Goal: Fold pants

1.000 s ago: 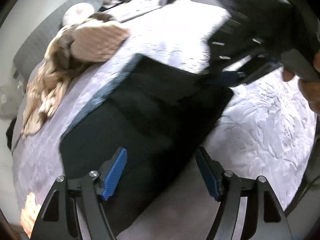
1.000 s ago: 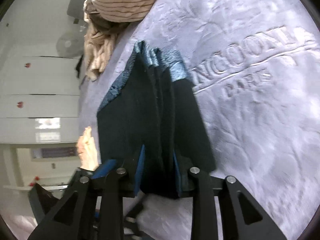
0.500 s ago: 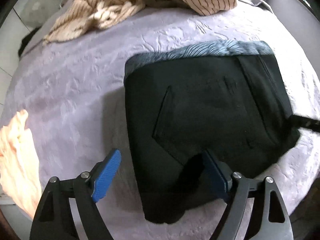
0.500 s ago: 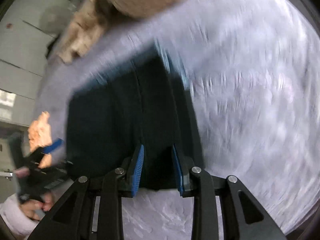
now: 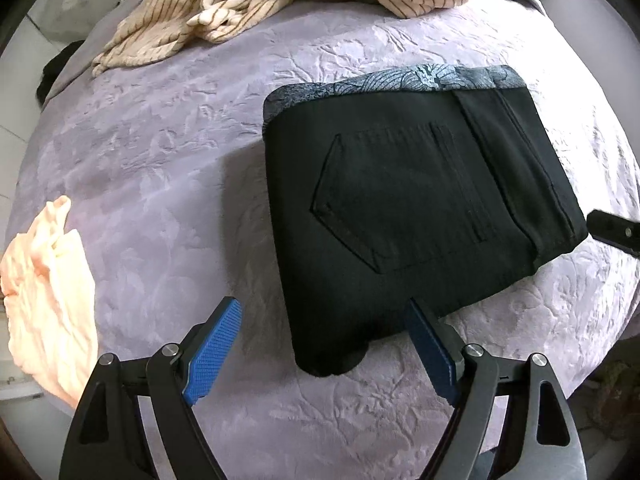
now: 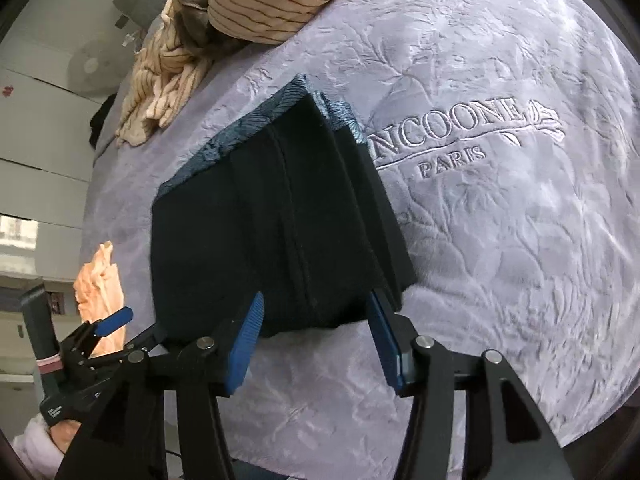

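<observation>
Folded black pants (image 5: 404, 216) lie on the bed (image 5: 160, 152), left hand-held gripper (image 5: 324, 354) released, right hand-held gripper (image 6: 316, 332) opening off them

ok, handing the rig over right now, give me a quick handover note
Left gripper: open, holding nothing, above the near edge of the pants.
Right gripper: jaws opening; the pants' end lies between the pads, apparently not pinched.
Pants: folded into a compact black rectangle, patterned waistband showing, flat on the lilac bedspread.
Striped clothes and a peach garment lie apart from it.
Done: the fold looks finished.
Left: back both grippers off.
</observation>
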`<state>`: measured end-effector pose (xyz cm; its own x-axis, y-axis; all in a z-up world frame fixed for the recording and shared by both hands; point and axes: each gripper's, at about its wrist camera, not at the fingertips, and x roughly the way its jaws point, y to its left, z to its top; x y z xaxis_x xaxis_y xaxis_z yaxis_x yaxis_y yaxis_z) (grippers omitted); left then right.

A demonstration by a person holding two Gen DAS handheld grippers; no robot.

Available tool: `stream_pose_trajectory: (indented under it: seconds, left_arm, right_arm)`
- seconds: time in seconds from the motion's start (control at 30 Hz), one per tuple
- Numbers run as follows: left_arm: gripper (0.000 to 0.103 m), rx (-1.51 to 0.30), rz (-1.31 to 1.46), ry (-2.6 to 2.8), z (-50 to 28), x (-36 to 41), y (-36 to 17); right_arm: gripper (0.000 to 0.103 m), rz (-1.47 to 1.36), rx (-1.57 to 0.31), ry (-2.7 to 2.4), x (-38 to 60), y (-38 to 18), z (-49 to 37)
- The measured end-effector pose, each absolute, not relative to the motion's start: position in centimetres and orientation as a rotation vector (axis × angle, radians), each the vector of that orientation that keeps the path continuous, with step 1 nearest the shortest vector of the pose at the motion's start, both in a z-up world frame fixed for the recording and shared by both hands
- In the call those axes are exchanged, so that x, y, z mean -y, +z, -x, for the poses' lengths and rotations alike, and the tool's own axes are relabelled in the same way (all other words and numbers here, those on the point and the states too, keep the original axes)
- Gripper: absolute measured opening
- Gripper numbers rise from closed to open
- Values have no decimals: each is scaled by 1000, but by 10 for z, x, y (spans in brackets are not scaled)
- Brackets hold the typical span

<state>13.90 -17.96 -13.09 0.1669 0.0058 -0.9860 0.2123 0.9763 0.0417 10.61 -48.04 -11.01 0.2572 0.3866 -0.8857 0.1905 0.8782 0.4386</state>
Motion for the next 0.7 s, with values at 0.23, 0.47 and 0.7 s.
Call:
stream_pose_trajectory:
  seconds: [0.23,0.47,0.7]
  left_arm:
    - [85,-1382,-146,-111,-138,184,-116]
    - [103,-1355,-137,-83,-128,198,-100]
    - [103,-1340,-153,-29,-119,209,-88]
  right_arm:
    - [72,-518,-1336,177,476,-100,-103]
    - [79,-502,-1337,234,479,-94,-103]
    - [85,-466,-1331,290,484,-87,-104]
